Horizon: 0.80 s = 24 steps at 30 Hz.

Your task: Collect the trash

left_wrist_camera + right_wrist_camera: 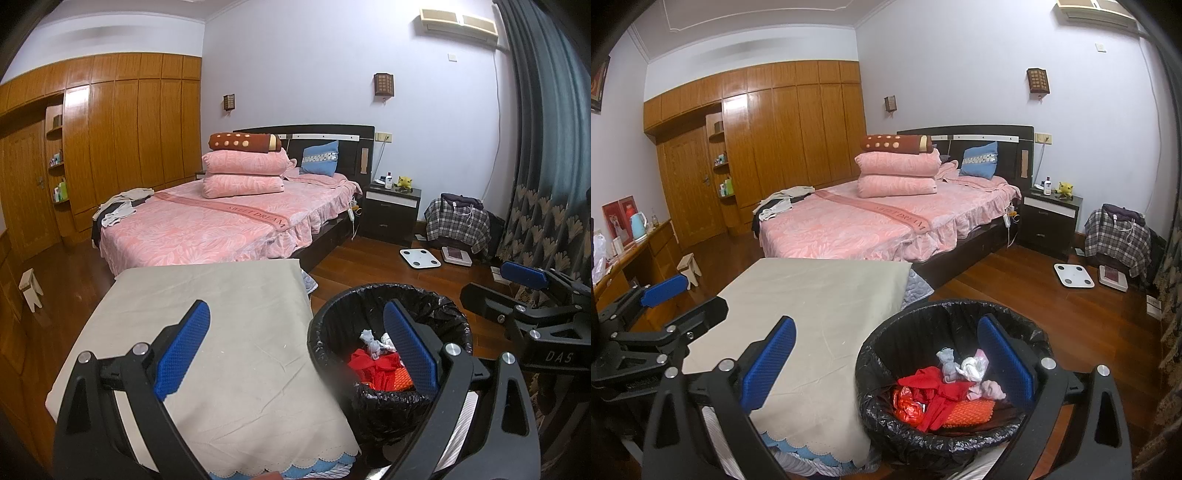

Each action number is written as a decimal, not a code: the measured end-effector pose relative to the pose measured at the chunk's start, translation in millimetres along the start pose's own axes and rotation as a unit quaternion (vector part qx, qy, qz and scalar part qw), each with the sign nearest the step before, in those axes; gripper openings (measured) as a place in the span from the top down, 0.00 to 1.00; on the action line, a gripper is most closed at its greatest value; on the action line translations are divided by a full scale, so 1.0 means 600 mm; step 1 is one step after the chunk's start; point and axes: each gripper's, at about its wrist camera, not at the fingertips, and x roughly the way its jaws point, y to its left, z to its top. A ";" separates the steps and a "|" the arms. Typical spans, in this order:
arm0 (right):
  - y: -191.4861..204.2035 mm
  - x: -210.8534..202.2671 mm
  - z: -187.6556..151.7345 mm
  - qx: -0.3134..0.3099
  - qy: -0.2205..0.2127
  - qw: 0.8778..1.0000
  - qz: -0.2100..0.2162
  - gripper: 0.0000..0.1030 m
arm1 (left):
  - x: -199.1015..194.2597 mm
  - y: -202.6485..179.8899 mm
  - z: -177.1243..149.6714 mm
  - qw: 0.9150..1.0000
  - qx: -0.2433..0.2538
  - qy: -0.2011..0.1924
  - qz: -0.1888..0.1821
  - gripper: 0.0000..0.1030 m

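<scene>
Hovering: left gripper (pixel 295 350), right gripper (pixel 886 363) agape, empty | bin (pixel 945 435) abuts table edge (pixel 886 369)

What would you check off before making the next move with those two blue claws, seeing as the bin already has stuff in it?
1. Left gripper open and holding nothing: ok.
2. Right gripper open and holding nothing: ok.
3. Trash bin upright beside the cloth-covered table, black liner over its rim: ok.
4. Red wrappers and crumpled tissues lie inside the bin, below the rim: ok.
5. Trash left on the tablecloth: none visible, ok.
6. Trash elsewhere, on the floor or under the table: cannot tell; parts are hidden.
</scene>
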 end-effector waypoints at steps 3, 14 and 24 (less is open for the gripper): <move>0.001 0.000 0.000 0.001 0.001 1.000 0.000 0.06 | 0.000 0.001 0.000 1.000 0.000 0.001 0.000 0.10; 0.000 0.000 0.000 0.000 0.000 1.000 0.000 0.06 | 0.000 0.000 0.001 1.000 0.000 0.000 0.000 0.10; 0.003 0.003 0.000 0.000 0.001 1.000 0.001 0.06 | -0.001 0.000 0.001 1.000 0.000 0.001 0.000 0.10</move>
